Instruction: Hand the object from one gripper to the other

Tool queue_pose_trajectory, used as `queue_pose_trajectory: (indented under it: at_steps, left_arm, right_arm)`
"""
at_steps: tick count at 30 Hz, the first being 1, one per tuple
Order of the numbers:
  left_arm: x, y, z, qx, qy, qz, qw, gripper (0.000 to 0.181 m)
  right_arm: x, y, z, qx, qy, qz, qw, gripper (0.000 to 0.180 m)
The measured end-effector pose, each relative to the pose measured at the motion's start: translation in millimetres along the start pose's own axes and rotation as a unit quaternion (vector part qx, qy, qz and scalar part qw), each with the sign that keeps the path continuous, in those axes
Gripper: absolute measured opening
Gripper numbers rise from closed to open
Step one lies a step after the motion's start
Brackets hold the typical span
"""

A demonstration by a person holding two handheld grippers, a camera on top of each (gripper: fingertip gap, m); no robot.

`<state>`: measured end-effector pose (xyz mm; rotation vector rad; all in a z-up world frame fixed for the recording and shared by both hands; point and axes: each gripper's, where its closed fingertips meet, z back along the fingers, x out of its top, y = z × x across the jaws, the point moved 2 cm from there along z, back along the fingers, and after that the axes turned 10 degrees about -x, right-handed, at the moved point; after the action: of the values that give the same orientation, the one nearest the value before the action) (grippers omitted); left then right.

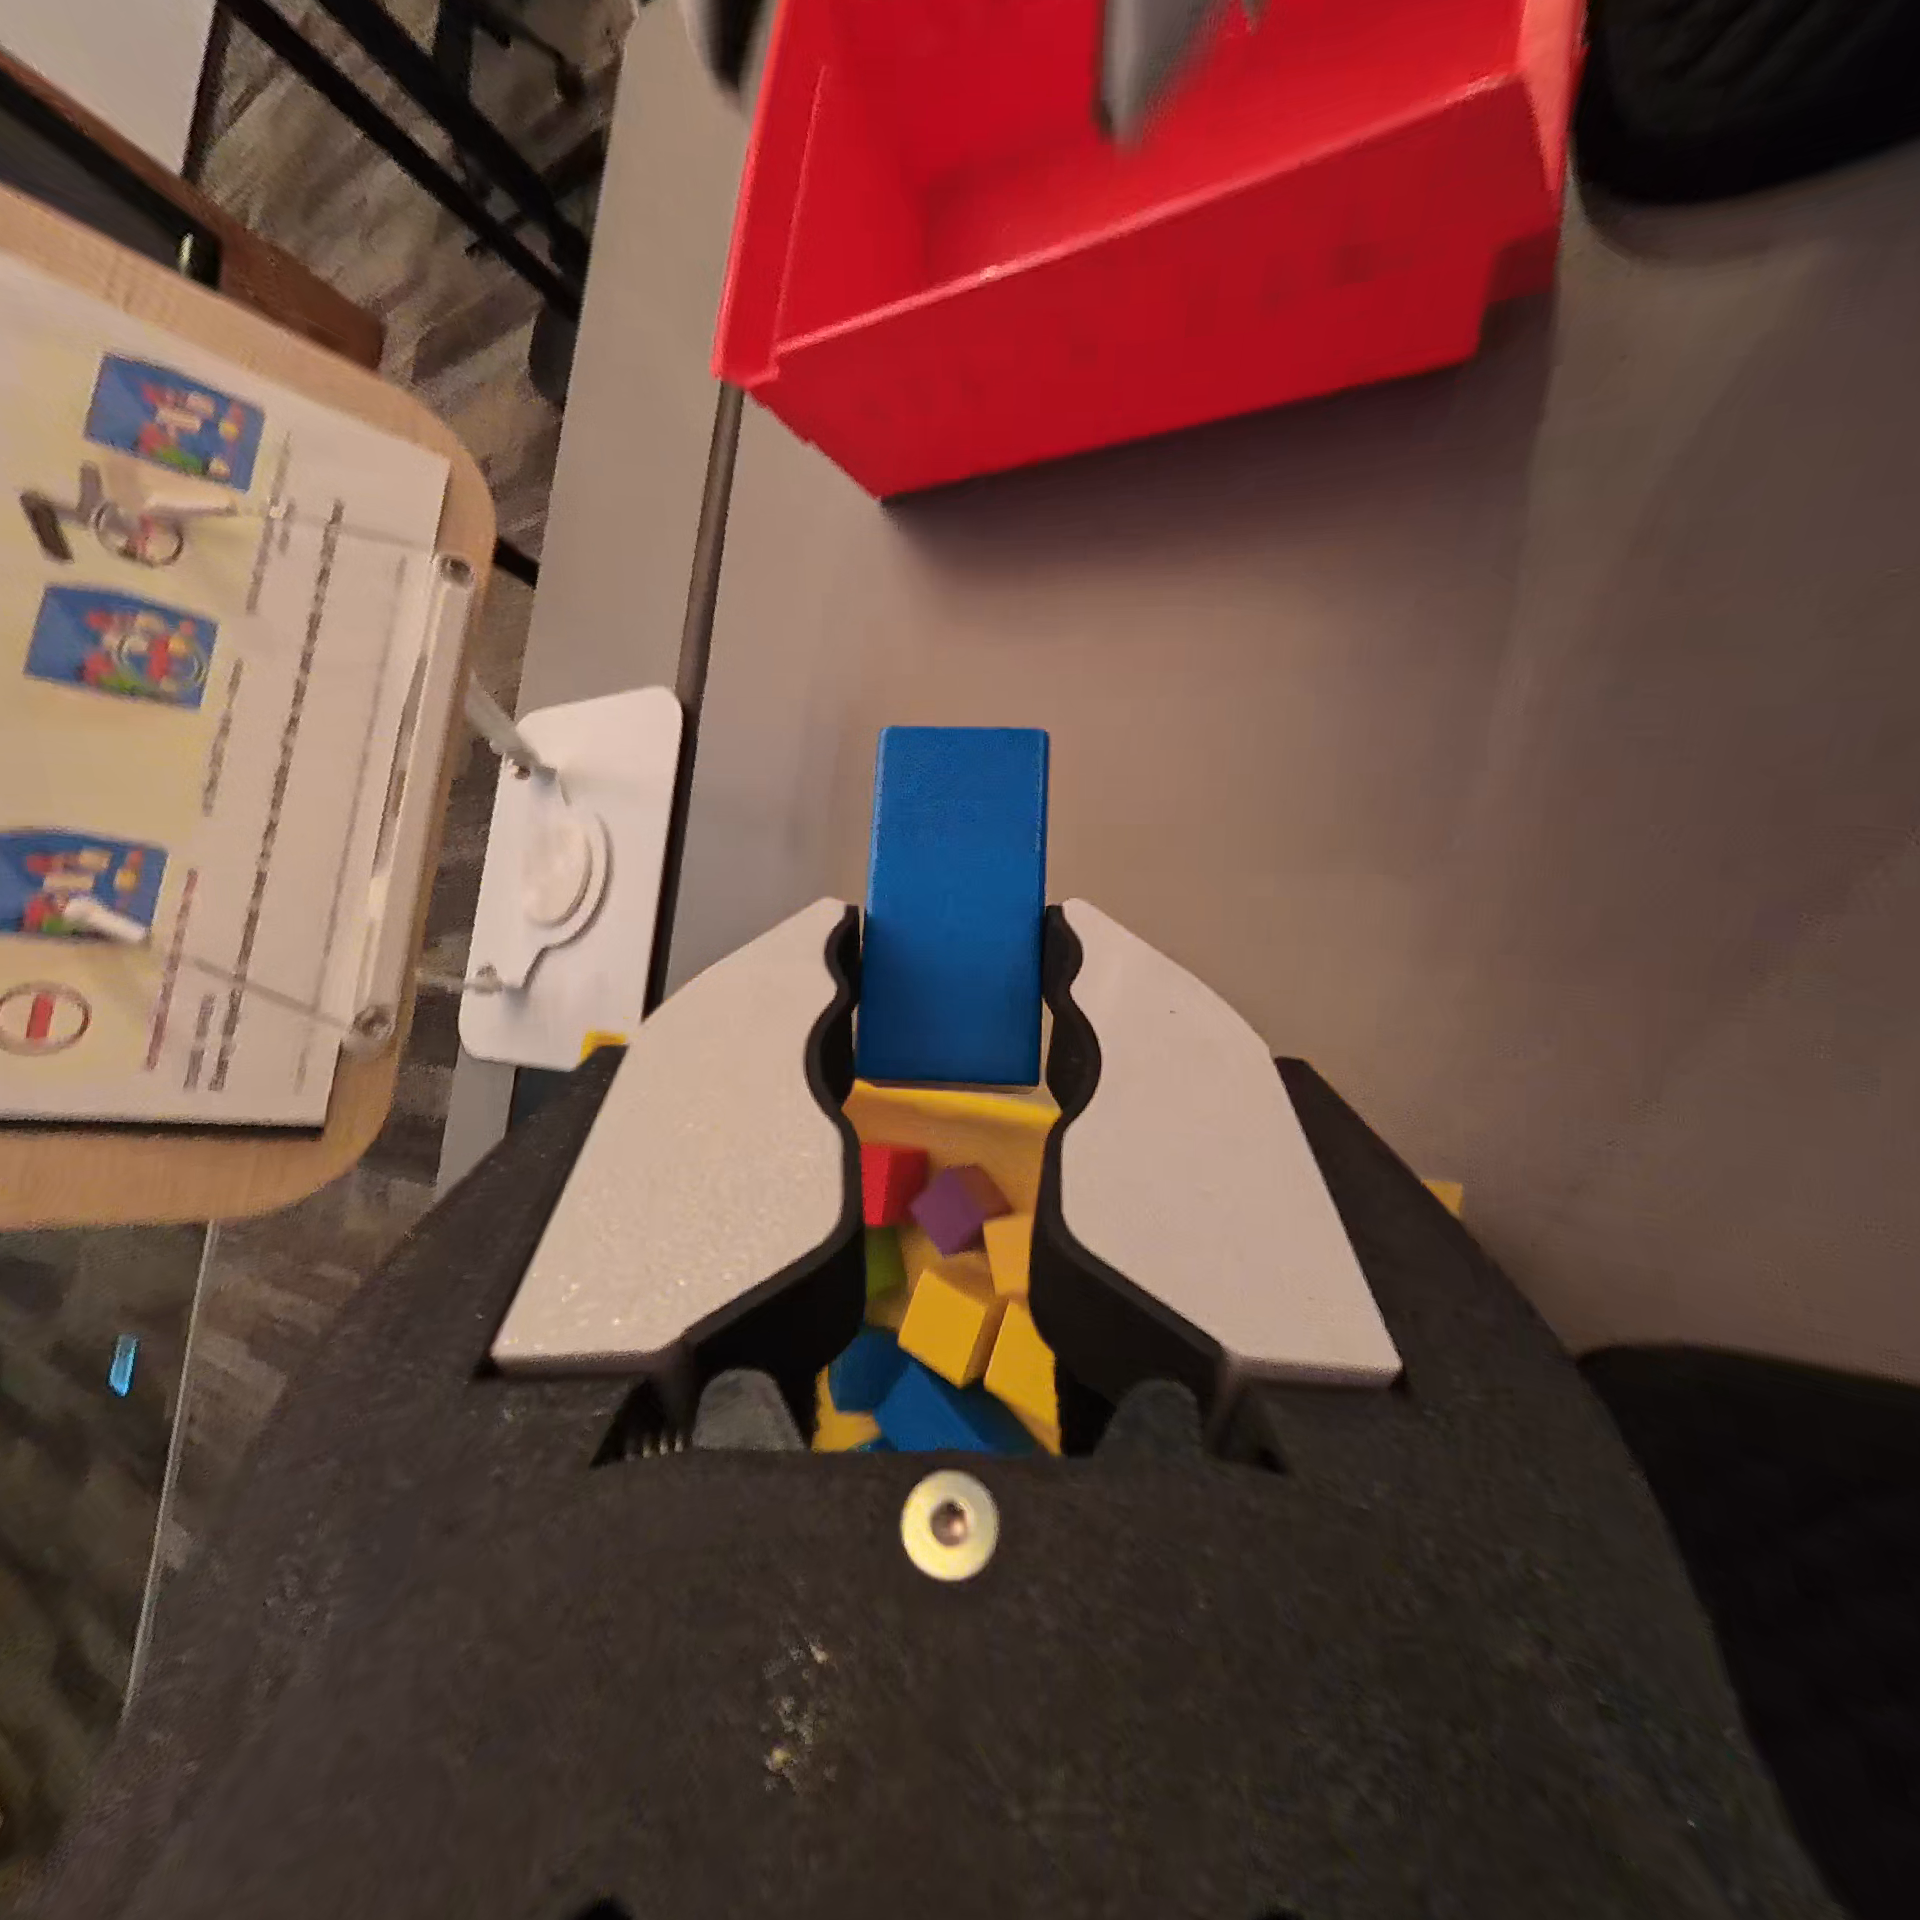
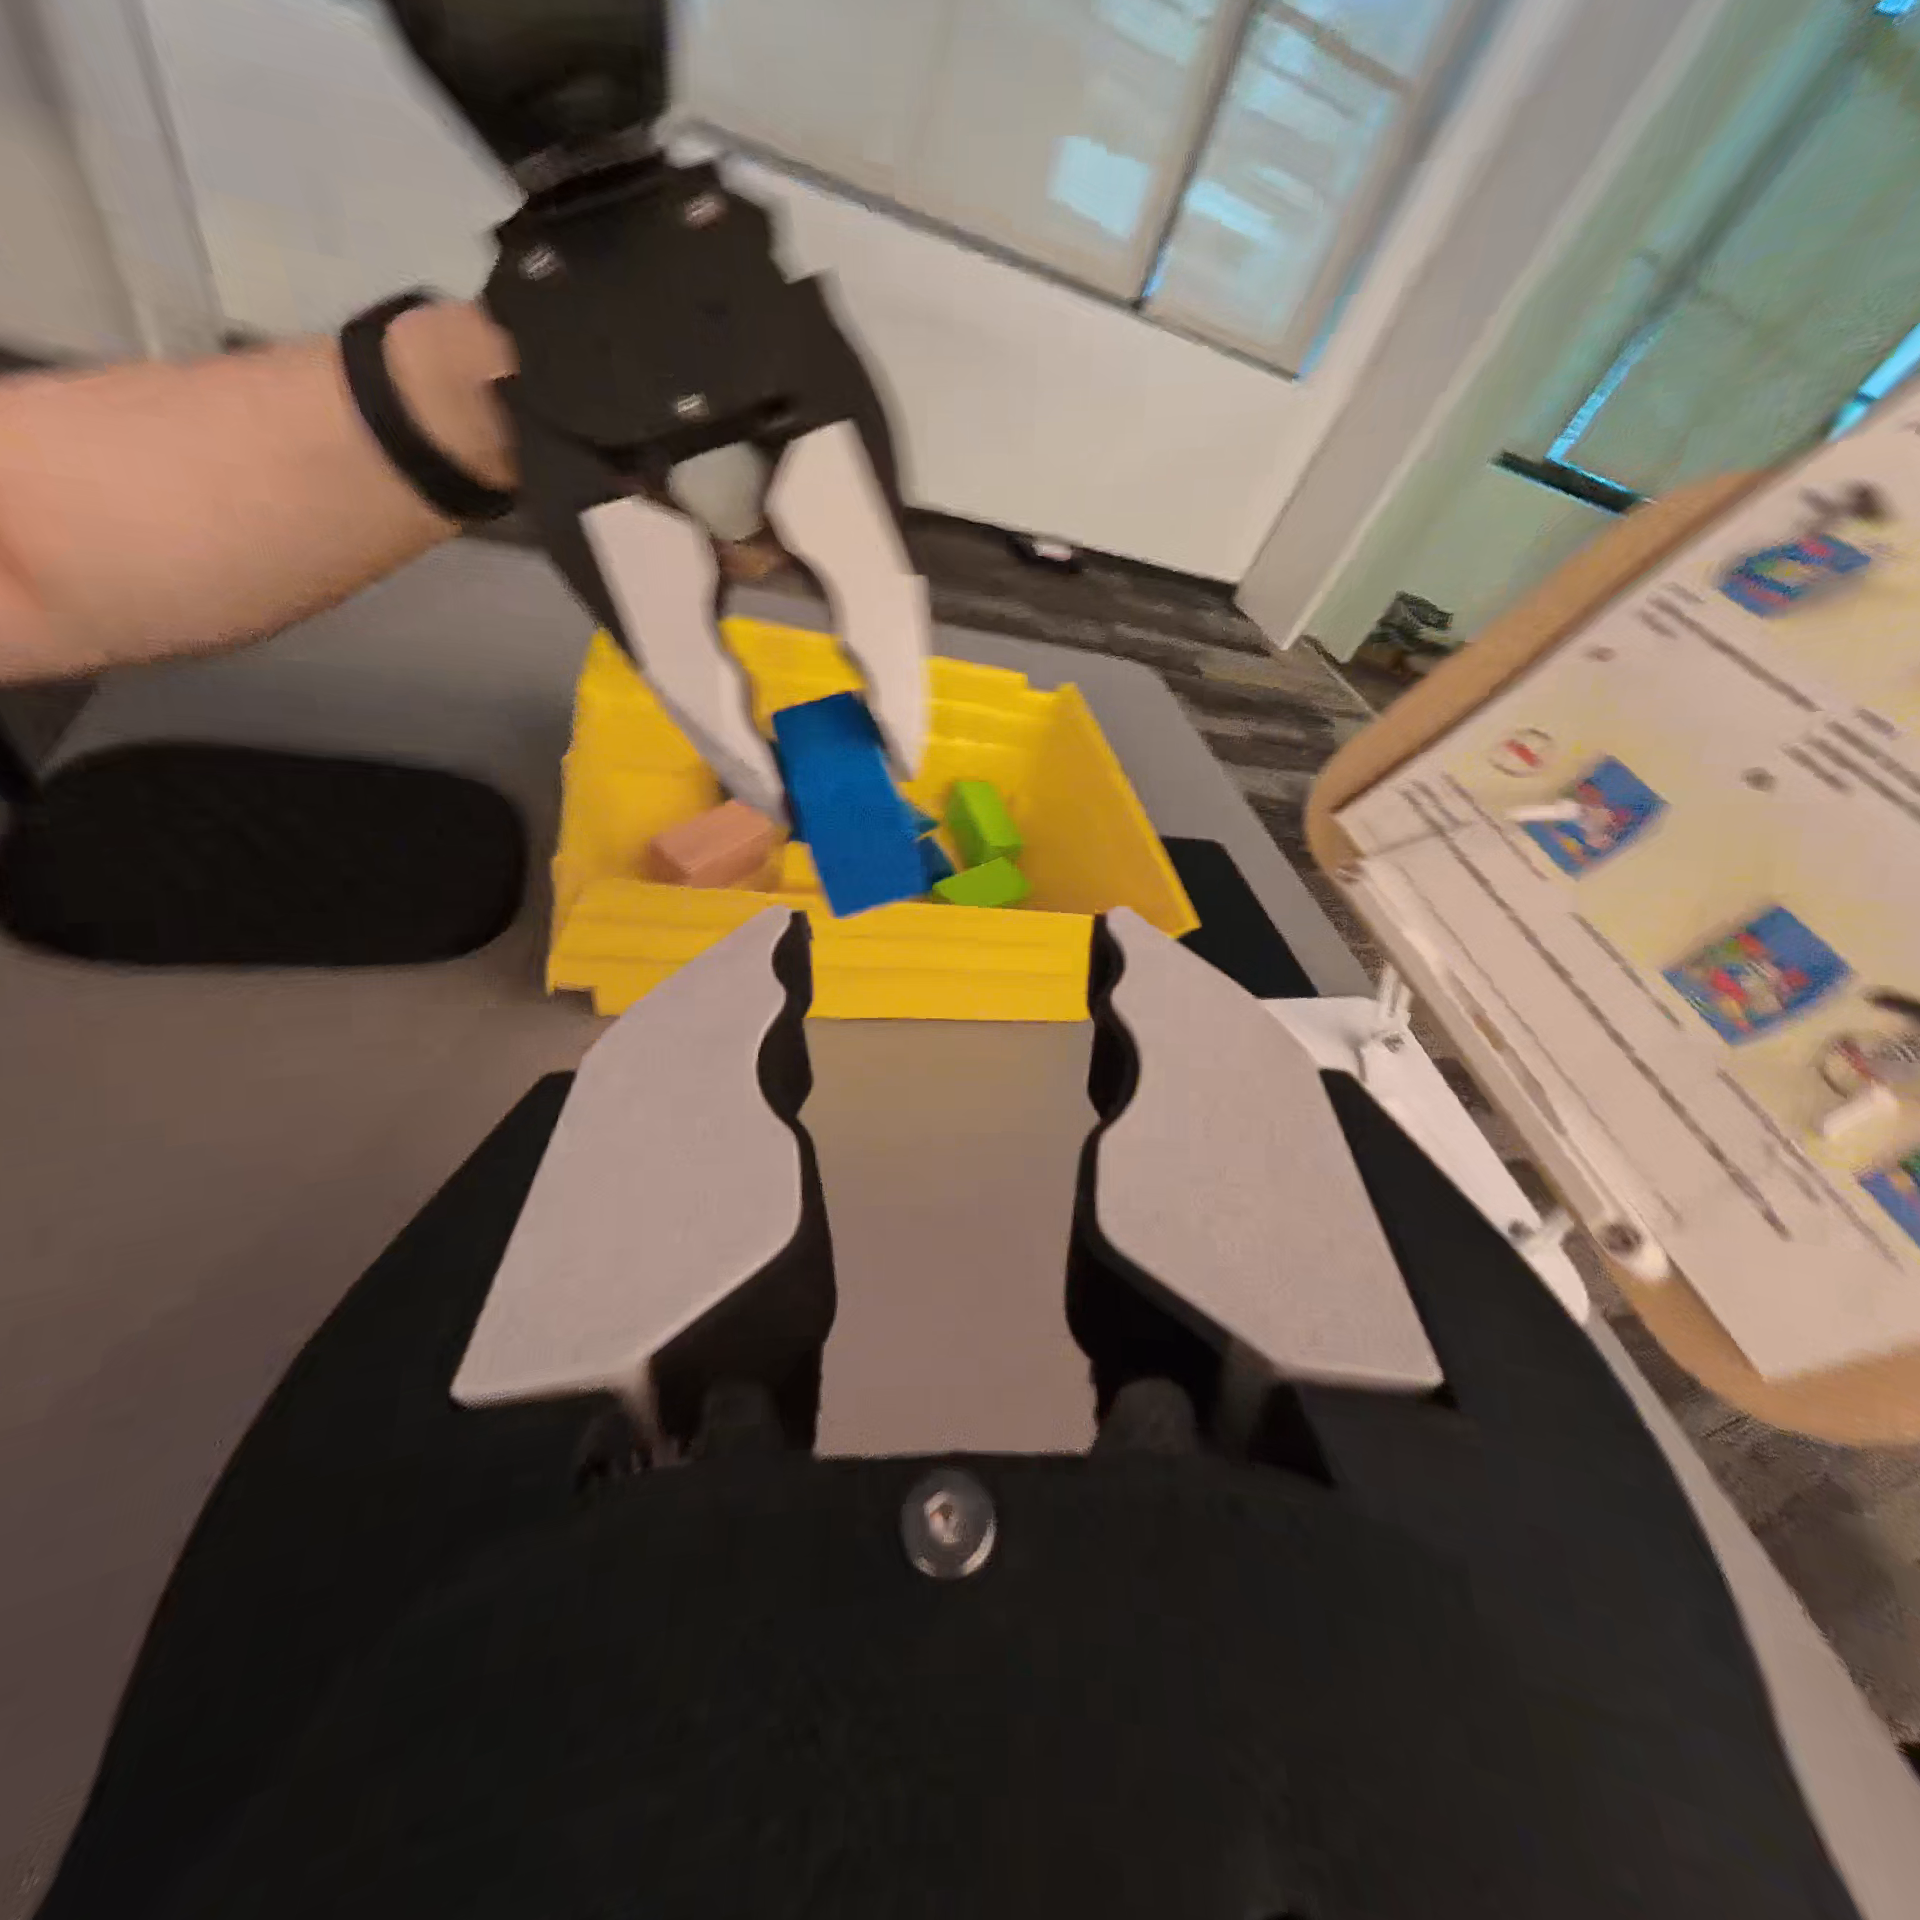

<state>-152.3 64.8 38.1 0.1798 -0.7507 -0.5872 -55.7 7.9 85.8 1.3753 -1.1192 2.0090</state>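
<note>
Blue block (image 1: 951, 914) clamped in left tool (image 1: 951, 925) — above yellow bin (image 2: 1101, 790) of blocks.

Left gripper (image 1: 951, 914) pinched closed on a blue block (image 1: 954, 904), fingertips pressing both long sides, block sticking out forward past the tips. Seen from the right wrist view, same left gripper (image 2: 831, 774) angled downward, pale fingers (image 2: 681, 644) converging on the blue block (image 2: 847, 821), black body above. Bare forearm (image 2: 177, 499) reaching in from the left edge, hand (image 2: 457, 384) wrapped around the gripper's handle, dark strap round the wrist. Right gripper (image 2: 948, 935) level and empty, pale fingers (image 2: 665, 1153) spread well apart, tips aimed toward the left gripper, not touching it.
</note>
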Motion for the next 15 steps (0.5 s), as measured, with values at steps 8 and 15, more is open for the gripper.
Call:
queue_pose_trajectory:
  at_steps: [8, 15]
  left_arm:
    - [45.9, -4.2, -37.2, -0.019, -0.013, -0.038, 0.999, 0.033]
    - [63.0, -8.1, -47.6, -0.032, -0.038, -0.046, 0.998, 0.033]
  right_arm:
    - [-22.9, 27.7, -20.9, -0.011, 0.086, 0.137, 0.987, 0.052]
    - [-39.7, 20.5, -16.2, 0.011, 0.118, 0.121, 0.986, 0.035]
